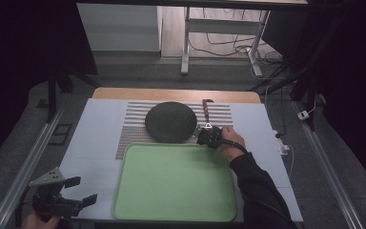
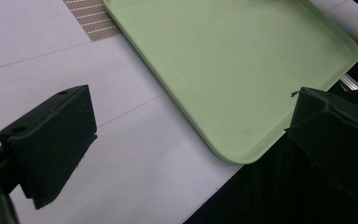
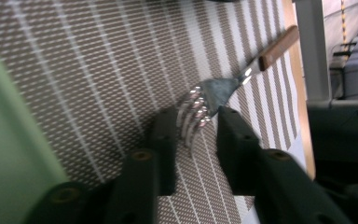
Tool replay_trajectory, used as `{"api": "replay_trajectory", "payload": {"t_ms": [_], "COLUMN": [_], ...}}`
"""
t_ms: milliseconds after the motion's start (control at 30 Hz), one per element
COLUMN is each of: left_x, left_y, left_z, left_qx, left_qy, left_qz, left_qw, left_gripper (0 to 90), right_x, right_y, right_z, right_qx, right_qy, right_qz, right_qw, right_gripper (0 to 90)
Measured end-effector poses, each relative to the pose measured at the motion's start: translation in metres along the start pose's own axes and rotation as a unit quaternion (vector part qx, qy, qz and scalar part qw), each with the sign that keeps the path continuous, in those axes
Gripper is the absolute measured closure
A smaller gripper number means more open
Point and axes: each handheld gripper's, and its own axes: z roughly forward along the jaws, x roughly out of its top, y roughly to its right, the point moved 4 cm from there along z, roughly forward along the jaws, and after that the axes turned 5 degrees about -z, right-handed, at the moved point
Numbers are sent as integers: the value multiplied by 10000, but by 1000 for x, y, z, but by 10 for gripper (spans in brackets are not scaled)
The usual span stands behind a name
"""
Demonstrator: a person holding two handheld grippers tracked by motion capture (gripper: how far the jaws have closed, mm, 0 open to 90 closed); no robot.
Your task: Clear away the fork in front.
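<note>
I'm working my right gripper [image 3: 196,126] down at the striped placemat [image 3: 98,70], and its jaws are sitting on either side of the fork [image 3: 214,93], right at the tines. The jaws are standing narrowly apart with the tines lying between them; whether they are actually pinching the metal, I cannot tell. The fork is lying flat on the placemat, its wooden handle pointing away from me toward the far edge of the bench [image 1: 100,138].

From the high view, my right gripper [image 1: 208,134] is hovering at the near end of the fork [image 1: 206,112], just beside the dark round plate [image 1: 170,121] and just past the far right corner of the green tray [image 1: 174,183].

My left gripper [image 1: 78,191] is hanging at the near left corner of the bench, jaws spread wide and holding nothing. Looking along it, I'm seeing the tray's [image 2: 242,56] near corner between my two jaws, with a corner of the placemat [image 2: 93,18] beyond it.
</note>
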Motion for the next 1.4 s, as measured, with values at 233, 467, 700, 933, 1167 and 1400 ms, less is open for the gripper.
{"api": "replay_trajectory", "payload": {"t_ms": [233,467,700,933,1167,1400], "left_x": [0,0,1,2,3,4], "left_y": [0,1,3,4,6,7], "left_z": [0,0,0,1,3,6], "left_qx": [6,20,63,42,133,191], "left_qy": [6,10,54,31,-46,-110], "left_qz": [5,55,121,157,240,295], "left_qw": [10000,10000,9999,9999,9996,9993], "left_gripper": [6,4,0,0,0,0], "right_x": [3,3,-2,-7,-20,-30], "right_y": [-2,0,12,17,25,28], "right_z": [-6,-15,-35,-51,-70,-85], "right_qx": [-308,-458,-354,-178,333,670], "right_qy": [83,158,500,817,1411,1829], "right_qz": [-234,-132,321,946,1980,2583], "right_qw": [9992,9987,9976,9920,9694,9462], "right_gripper": [900,900,900,900,900,900]}}
